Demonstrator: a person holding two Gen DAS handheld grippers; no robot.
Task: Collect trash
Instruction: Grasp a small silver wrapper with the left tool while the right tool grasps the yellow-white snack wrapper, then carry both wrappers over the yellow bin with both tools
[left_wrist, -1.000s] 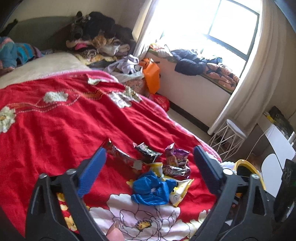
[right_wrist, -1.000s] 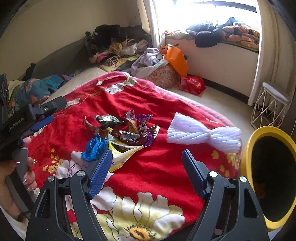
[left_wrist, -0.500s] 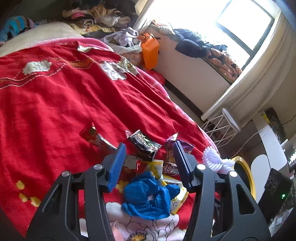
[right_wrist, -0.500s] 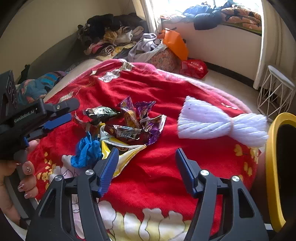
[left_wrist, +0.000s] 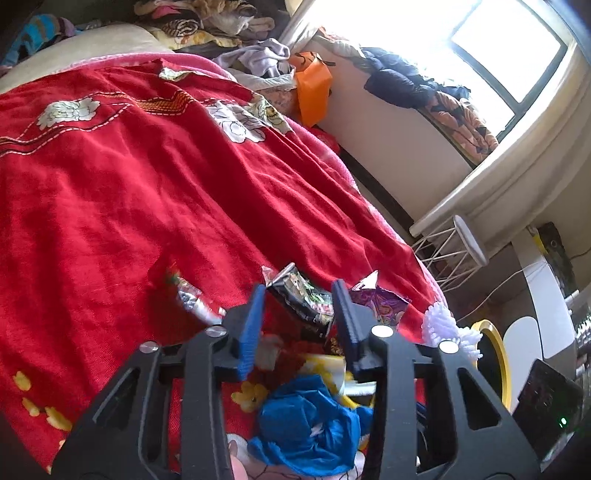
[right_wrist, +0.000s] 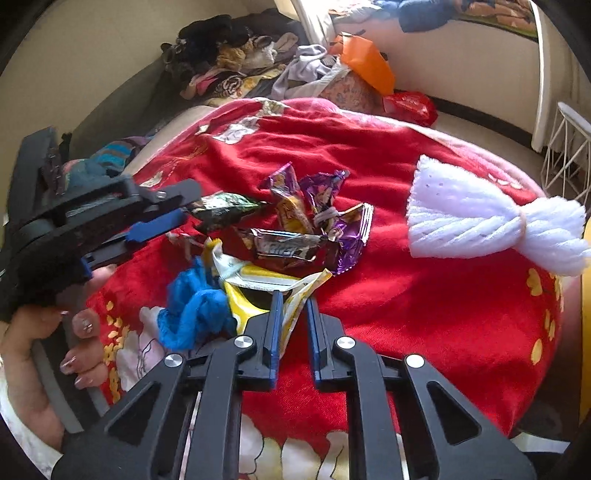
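Trash lies in a small heap on the red blanket (right_wrist: 424, 295) of the bed: a blue wad (right_wrist: 192, 310), a yellow wrapper (right_wrist: 258, 284), a dark wrapper (right_wrist: 221, 210), a brown bar wrapper (right_wrist: 284, 247) and purple wrappers (right_wrist: 332, 206).

In the right wrist view, the right tool (right_wrist: 291, 325) points down at the near edge of the heap. Its jaws have just been closing and now stand narrow, with the yellow wrapper's corner between them; whether the pads press on it I cannot tell.

The left tool (left_wrist: 299, 314) sits over the far side of the heap. Its jaws have also just been closing, and a gap remains. In the left wrist view the dark wrapper (left_wrist: 303, 299) shows between its fingertips, with no clear contact. A hand (right_wrist: 44, 354) holds this tool's grip.

A white yarn bundle (right_wrist: 491, 221) lies well apart from the heap, toward the bed's edge. A yellow-rimmed bin (left_wrist: 498, 358) stands beyond that edge.
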